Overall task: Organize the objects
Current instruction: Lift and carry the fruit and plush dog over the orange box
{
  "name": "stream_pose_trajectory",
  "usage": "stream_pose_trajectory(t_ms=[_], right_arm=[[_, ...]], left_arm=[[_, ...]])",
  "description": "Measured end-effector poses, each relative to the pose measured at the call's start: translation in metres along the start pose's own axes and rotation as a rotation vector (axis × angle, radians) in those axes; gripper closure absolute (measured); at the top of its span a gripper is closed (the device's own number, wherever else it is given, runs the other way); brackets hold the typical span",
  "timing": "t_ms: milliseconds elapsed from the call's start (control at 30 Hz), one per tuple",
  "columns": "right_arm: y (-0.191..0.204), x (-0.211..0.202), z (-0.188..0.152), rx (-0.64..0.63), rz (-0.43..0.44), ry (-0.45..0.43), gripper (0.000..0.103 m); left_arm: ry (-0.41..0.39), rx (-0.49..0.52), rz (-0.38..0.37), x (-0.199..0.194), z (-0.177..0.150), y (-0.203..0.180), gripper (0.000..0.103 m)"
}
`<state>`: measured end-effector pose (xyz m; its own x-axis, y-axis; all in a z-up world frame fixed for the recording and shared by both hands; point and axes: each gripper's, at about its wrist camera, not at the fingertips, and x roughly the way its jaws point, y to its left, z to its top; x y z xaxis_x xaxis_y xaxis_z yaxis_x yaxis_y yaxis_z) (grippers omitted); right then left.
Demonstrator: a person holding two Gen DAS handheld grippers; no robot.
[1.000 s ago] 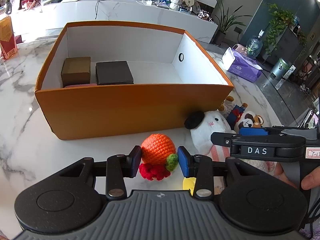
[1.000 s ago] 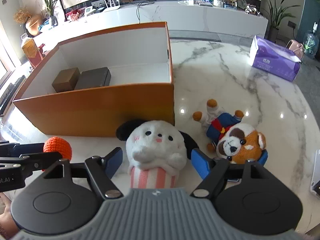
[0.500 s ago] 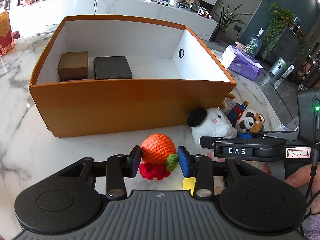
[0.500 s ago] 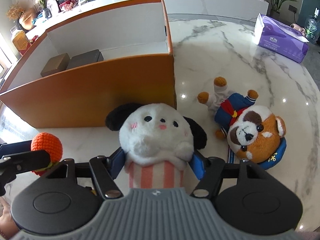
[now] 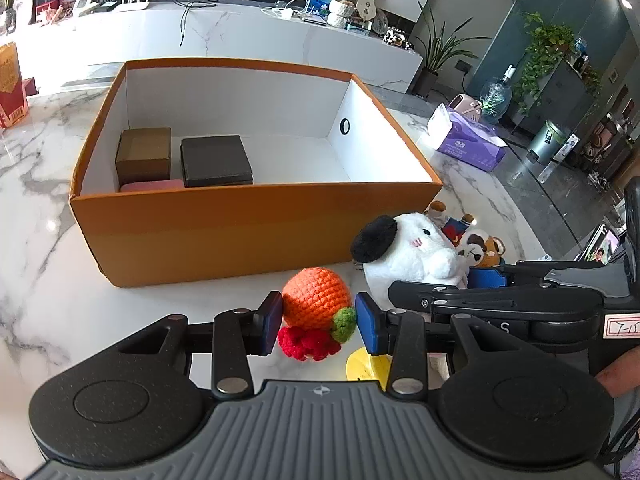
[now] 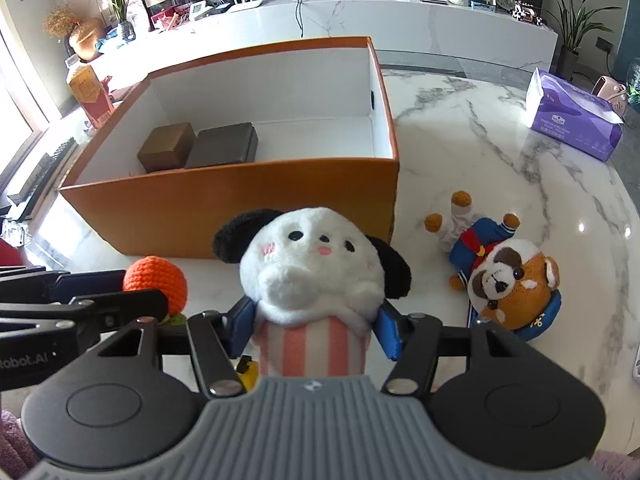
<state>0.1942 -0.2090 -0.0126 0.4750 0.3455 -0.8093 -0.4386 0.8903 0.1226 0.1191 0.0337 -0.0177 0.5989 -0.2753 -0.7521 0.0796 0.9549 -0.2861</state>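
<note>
- I have the crocheted orange [image 5: 317, 297] clamped in my left gripper [image 5: 318, 322] at lower centre of the left wrist view, jaws narrow on its sides so its red and green trim hangs below the pads.
- My right gripper [image 6: 316, 326] is closing on the white plush dog [image 6: 310, 268] at mid-frame of the right wrist view; the blue pads sit against its pink-striped body, low down, which leaves the soft head free above.
- Both toys are held just in front of the orange box [image 5: 256, 220], which fills the upper middle of each view; I judge it to be where they belong, so holding short of the near wall makes sense.
- Inside, at the box's left end, lie a brown box [image 5: 144, 154], a dark grey box [image 5: 216, 160] and something flat and pink [image 5: 152, 186] that the near wall mostly hides, so I cannot say what it is. The right part of the floor is bare.
- That near wall stands between both toys and the floor; they must clear it.
- The two grippers are close side by side, so they could foul each other.
- A brown-and-white plush in blue [image 6: 508, 276] lies on the marble table [image 6: 500, 152] at right; a purple tissue pack [image 6: 572, 120] sits at upper right, well apart.
</note>
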Motion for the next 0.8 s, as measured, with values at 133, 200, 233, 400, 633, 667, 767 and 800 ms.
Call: stream_pose_trajectory(t_ms=[133,200,233,400,633,667,767,800], right_arm=[[0.009,-0.021,0.005,-0.015,0.033,-0.041,0.040],[0.012,-0.031,0.009,-0.018,0.051,-0.065,0.040],[0.013,-0.036,0.011,-0.021,0.057,-0.076,0.040],[0.019,-0.057,0.027,-0.030,0.076,-0.132,0.040],[0.028,-0.063,0.061,-0.048,0.118,-0.171,0.040],[0.029,-0.060,0.068,-0.050,0.121,-0.172,0.040],[0.032,-0.053,0.084,-0.048,0.127,-0.178,0.040],[0.032,-0.050,0.089,-0.049,0.123,-0.183,0.040]], left_arm=[[-0.024,-0.007,-0.027,-0.014,0.006,-0.003,0.057],[-0.041,-0.009,-0.039,-0.021,0.010,-0.004,0.057],[-0.052,-0.009,-0.042,-0.026,0.013,-0.004,0.057],[-0.096,-0.006,-0.054,-0.042,0.026,-0.005,0.057],[-0.134,0.010,-0.049,-0.048,0.054,0.000,0.057],[-0.138,0.015,-0.042,-0.047,0.058,0.002,0.057],[-0.140,0.015,-0.030,-0.042,0.070,0.010,0.057],[-0.140,0.014,-0.027,-0.040,0.073,0.013,0.057]])
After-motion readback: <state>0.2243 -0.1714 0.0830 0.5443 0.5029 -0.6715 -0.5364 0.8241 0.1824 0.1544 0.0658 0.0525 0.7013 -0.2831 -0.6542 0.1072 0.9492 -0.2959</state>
